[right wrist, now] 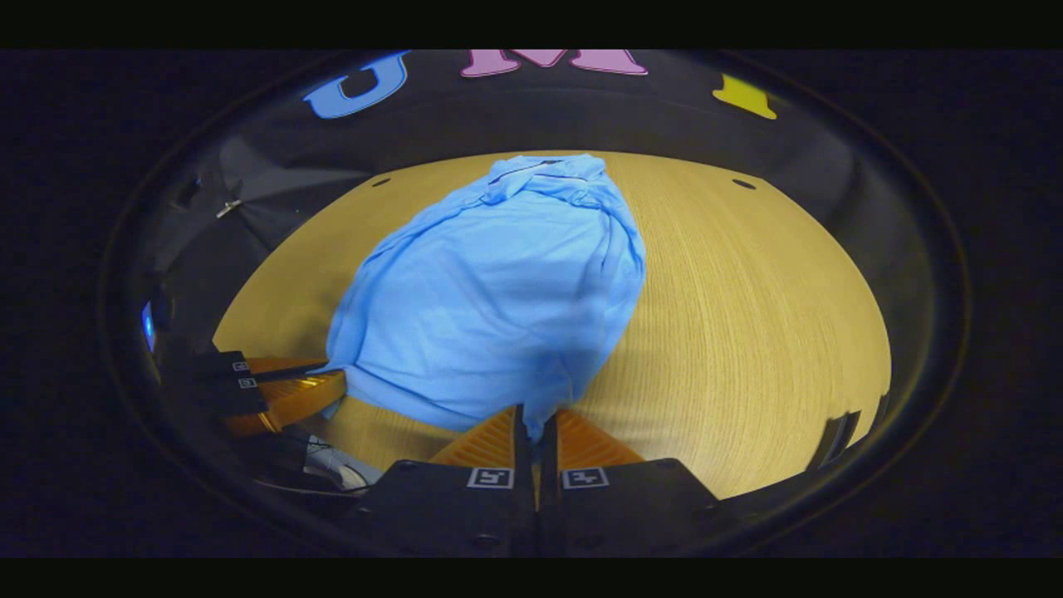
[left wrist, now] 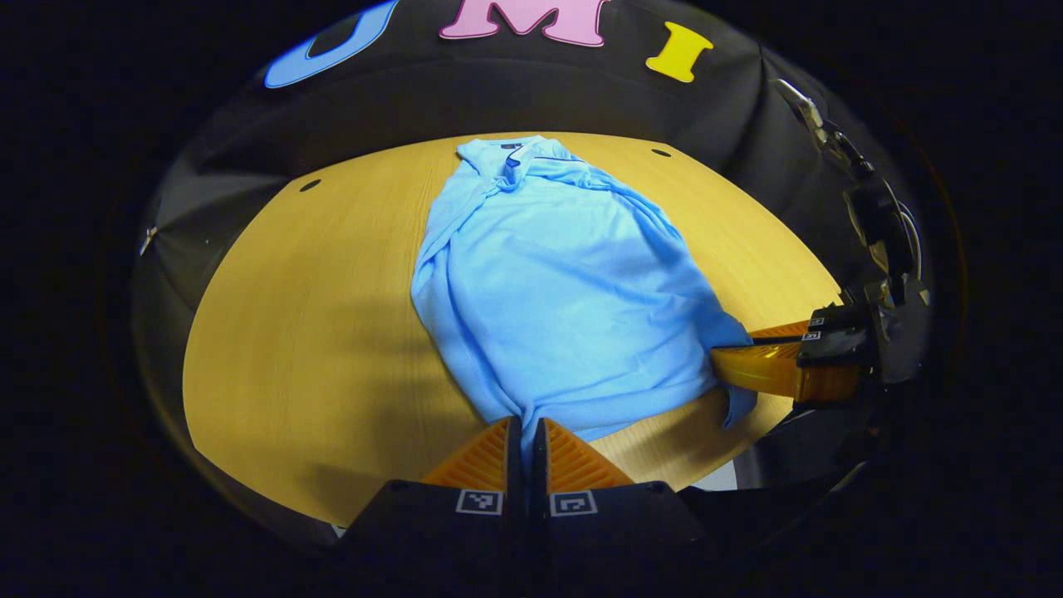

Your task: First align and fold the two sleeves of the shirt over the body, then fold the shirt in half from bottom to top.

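Note:
A light blue polo shirt (left wrist: 548, 282) lies on the wooden table (left wrist: 315, 332), collar at the far end, both sleeves folded in over the body. My left gripper (left wrist: 526, 432) is shut on the shirt's bottom hem at its near left corner. In the right gripper view the same shirt (right wrist: 498, 299) spreads ahead, and my right gripper (right wrist: 536, 423) is shut on the hem's other corner. Each gripper also appears from the side in the other's view: the right gripper (left wrist: 731, 365) and the left gripper (right wrist: 324, 378), both pinching the hem. The hem looks slightly lifted off the table.
The table's (right wrist: 747, 332) near edge runs just under both grippers. Black cloth walls surround the table on the far side and flanks. Small dark holes (left wrist: 310, 185) mark the tabletop near its far corners. Cables and a mount (left wrist: 880, 224) hang at the right.

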Demonstrator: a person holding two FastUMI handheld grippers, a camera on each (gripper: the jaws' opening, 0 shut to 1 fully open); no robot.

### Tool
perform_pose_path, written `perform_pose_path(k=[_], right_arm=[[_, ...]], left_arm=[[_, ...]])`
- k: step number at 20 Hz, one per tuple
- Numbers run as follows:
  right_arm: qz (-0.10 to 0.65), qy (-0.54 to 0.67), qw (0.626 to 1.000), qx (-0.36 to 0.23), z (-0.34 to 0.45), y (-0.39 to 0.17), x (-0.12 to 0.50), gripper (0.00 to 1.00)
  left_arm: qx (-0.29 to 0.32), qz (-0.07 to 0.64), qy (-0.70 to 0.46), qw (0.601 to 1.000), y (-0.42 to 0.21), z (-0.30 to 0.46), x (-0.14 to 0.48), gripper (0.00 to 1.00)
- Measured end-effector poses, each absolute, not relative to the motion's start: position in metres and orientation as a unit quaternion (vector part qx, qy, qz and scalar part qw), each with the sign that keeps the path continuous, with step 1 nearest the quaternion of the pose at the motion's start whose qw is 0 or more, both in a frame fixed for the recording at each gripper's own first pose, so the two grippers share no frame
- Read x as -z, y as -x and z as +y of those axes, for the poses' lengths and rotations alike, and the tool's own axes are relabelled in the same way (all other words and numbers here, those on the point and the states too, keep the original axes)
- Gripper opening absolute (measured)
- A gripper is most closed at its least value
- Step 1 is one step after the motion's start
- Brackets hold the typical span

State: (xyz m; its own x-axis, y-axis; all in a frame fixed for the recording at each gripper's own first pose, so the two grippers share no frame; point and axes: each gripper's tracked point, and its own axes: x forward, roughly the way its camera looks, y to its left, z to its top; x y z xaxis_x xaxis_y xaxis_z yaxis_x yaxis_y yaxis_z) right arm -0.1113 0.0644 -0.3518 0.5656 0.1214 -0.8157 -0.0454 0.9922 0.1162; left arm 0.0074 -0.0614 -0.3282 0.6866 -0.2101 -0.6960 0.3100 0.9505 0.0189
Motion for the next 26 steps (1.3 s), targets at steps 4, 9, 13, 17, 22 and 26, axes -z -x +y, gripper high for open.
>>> perform_pose_path(k=[4, 9, 13, 17, 22, 26], right_arm=[[0.441, -0.058, 0.895, -0.043, 0.056, 0.09, 0.32, 0.07], [0.406, -0.068, 0.91, -0.047, 0.041, 0.04, 0.275, 0.06], [0.388, -0.077, 0.917, -0.049, 0.034, -0.005, 0.256, 0.06], [0.359, -0.071, 0.929, -0.061, 0.032, -0.056, 0.233, 0.06], [0.321, -0.059, 0.942, -0.07, 0.022, -0.127, 0.207, 0.12], [0.29, -0.065, 0.952, -0.073, 0.013, -0.187, 0.19, 0.06]], left_arm=[[0.152, 0.346, -0.065, 0.924, -0.018, -0.069, 0.293, 0.06], [0.16, 0.317, -0.035, 0.934, -0.052, -0.079, 0.234, 0.06], [0.157, 0.299, -0.002, 0.941, -0.093, -0.083, 0.191, 0.06], [0.145, 0.279, 0.006, 0.949, -0.139, -0.084, 0.162, 0.06], [0.139, 0.247, 0.004, 0.959, -0.202, -0.089, 0.126, 0.11], [0.127, 0.222, -0.005, 0.967, -0.264, -0.09, 0.102, 0.06]])
